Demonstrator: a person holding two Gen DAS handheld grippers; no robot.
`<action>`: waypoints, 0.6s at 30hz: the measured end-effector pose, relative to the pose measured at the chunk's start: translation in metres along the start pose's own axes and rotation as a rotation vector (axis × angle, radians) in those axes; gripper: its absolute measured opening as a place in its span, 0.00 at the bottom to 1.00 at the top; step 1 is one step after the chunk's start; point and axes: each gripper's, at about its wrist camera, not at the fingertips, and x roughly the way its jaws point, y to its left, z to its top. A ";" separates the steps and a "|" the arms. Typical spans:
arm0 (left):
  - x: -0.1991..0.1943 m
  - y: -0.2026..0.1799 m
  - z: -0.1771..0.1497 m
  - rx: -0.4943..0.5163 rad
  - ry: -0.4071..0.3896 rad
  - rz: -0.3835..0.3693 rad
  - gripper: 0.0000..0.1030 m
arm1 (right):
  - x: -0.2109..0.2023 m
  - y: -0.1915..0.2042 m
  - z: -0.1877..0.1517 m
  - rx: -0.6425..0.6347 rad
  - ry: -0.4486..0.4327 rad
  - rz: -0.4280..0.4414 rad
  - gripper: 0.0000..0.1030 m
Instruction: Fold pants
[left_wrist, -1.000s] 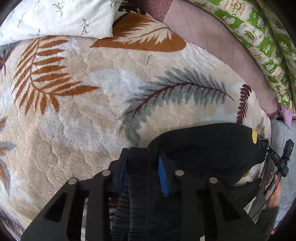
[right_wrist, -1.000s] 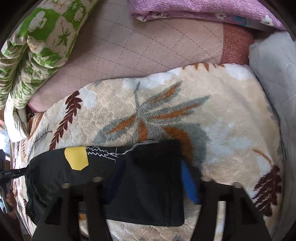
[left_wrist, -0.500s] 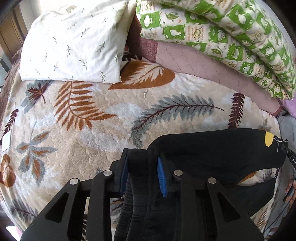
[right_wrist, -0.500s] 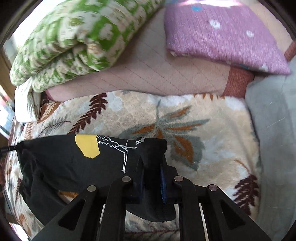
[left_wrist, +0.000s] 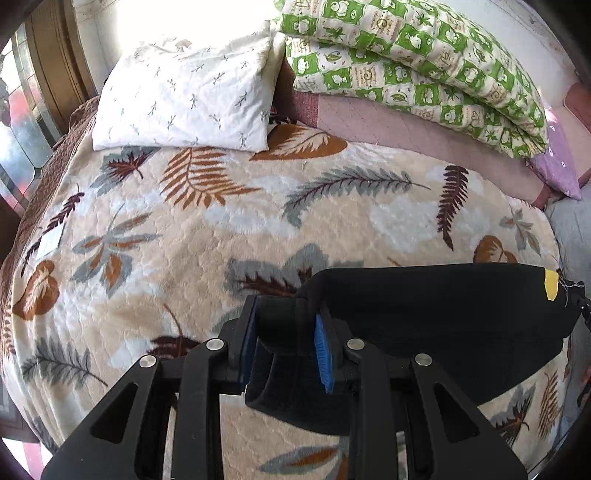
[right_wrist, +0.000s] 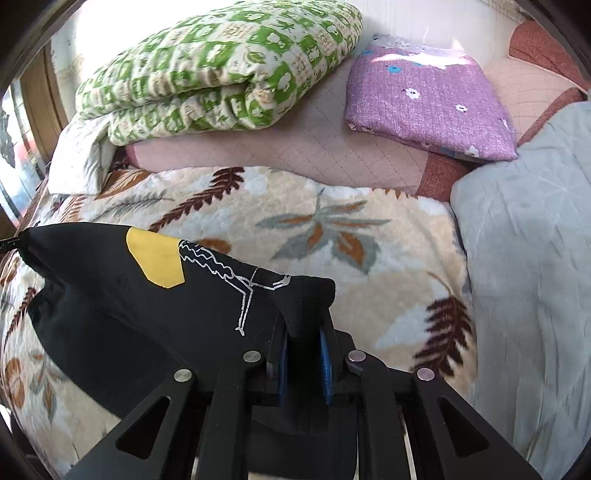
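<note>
Black pants (left_wrist: 436, 317) with a yellow patch and a white line drawing hang stretched between my two grippers, lifted above the leaf-patterned blanket (left_wrist: 221, 236). My left gripper (left_wrist: 286, 343) is shut on one bunched end of the fabric. In the right wrist view my right gripper (right_wrist: 304, 354) is shut on the other end of the pants (right_wrist: 166, 306), next to the white drawing. The cloth sags below both grippers, and its lower edge is hidden behind the fingers.
A white pillow (left_wrist: 184, 99) and a folded green-checked quilt (left_wrist: 413, 62) lie at the head of the bed. A folded purple floral cloth (right_wrist: 428, 96) and a grey blanket (right_wrist: 524, 258) are on the right side. A window is at the left.
Both grippers have risen, lifting the pants off the blanket. The right gripper closed on the fabric end, and more of the bed and pillows has come into view.
</note>
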 end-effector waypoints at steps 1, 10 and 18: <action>0.001 0.002 -0.010 -0.001 0.008 -0.004 0.25 | -0.004 0.002 -0.010 -0.004 -0.003 0.001 0.13; 0.007 0.014 -0.088 0.057 0.101 -0.016 0.25 | -0.027 0.014 -0.085 -0.003 0.035 0.013 0.15; 0.007 0.018 -0.120 0.169 0.189 0.005 0.27 | -0.065 0.011 -0.130 0.071 0.014 -0.028 0.29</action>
